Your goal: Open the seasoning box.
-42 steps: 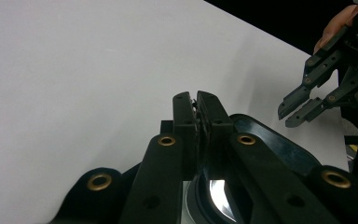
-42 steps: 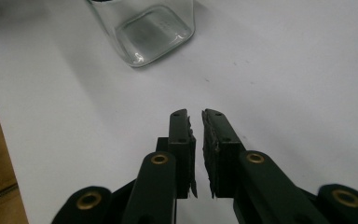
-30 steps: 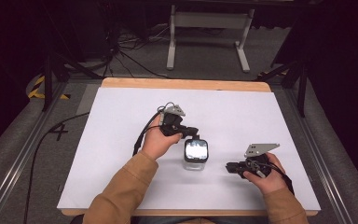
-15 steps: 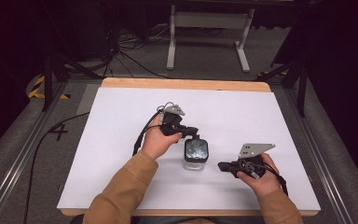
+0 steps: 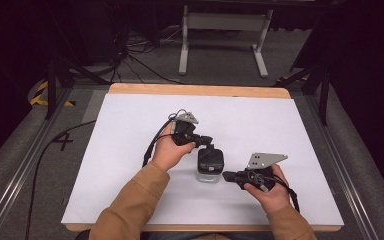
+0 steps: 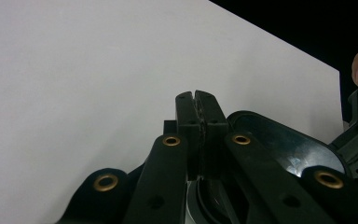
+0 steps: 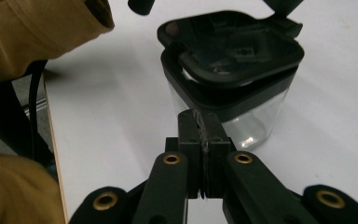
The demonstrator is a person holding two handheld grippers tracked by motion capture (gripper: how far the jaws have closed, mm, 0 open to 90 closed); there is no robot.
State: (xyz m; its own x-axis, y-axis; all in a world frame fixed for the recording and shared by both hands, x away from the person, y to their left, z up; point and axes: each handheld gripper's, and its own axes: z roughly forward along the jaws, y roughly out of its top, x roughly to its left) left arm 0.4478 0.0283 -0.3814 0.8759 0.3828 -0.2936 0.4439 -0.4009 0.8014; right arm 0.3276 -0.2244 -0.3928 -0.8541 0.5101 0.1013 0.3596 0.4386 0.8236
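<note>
A clear jar [image 5: 209, 173] with a black square lid [image 5: 210, 159] stands near the middle of the white table. My left gripper [image 5: 207, 141] is shut, and its tips rest at the lid's far edge. In the left gripper view the shut jaws [image 6: 196, 95] lie over the glossy lid [image 6: 284, 144] with nothing between them. My right gripper [image 5: 226, 176] is shut and empty, level, its tips just right of the jar. In the right gripper view its closed tips [image 7: 198, 114] point at the jar's clear wall [image 7: 256, 121] below the lid [image 7: 230, 60].
White sheet [image 5: 130, 150] covers the wooden table, with bare room all around the jar. A tan sleeve [image 7: 37, 28] lies left of the jar. A metal stand [image 5: 225, 30] and cables [image 5: 130, 50] sit on the floor beyond the far edge.
My right gripper has slid left across the table toward the jar. The left gripper and the jar have stayed where they were.
</note>
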